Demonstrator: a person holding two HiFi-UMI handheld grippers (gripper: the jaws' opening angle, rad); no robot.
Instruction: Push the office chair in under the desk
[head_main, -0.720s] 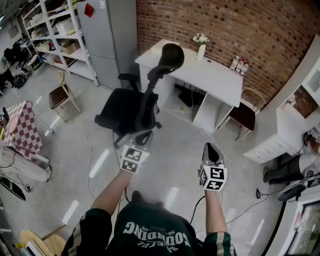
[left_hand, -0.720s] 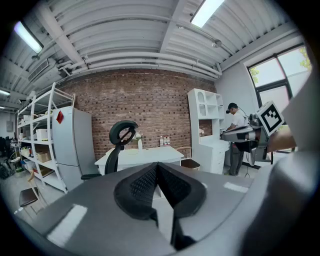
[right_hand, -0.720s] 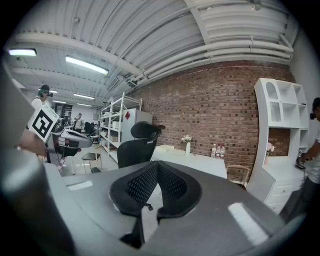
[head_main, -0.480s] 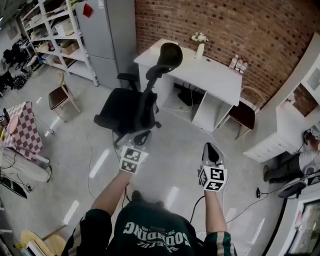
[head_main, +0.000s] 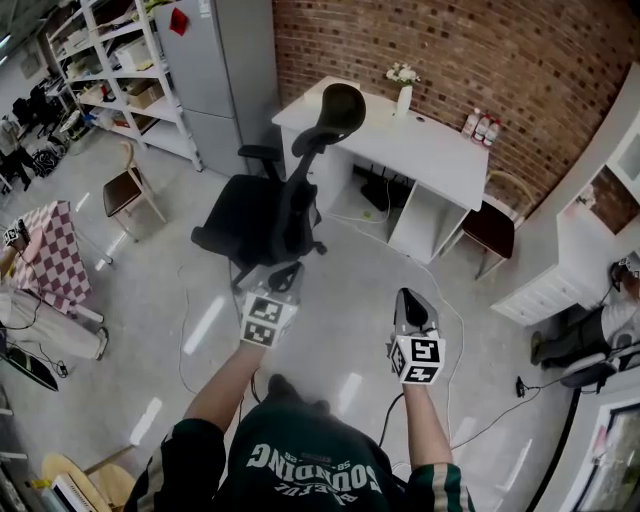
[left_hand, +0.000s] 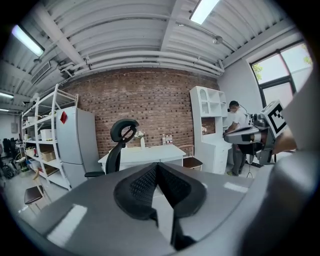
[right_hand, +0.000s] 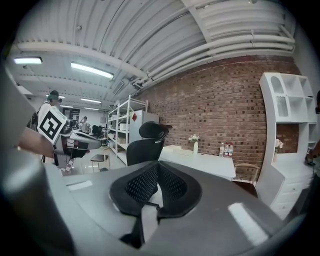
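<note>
**Floor** (head_main: 330, 300): grey, glossy. Standing on it:
- office chair (head_main: 255, 215), centre, apart from the desk
- white desk (head_main: 440, 160), upper centre, against the brick wall
- 1 wooden chair (head_main: 125, 190), left
- 1 dark-seated chair (head_main: 490, 228), right of the desk
- shelving (head_main: 110, 60), upper left
- loose cables (head_main: 182, 340)

**Desk top:** 1 vase of flowers (head_main: 403, 92), 3 bottles (head_main: 480, 128).

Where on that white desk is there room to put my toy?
The white desk is bare across its middle and front edge. It is crowded along the back, by the brick wall, where the flower vase and the bottles stand.
</note>
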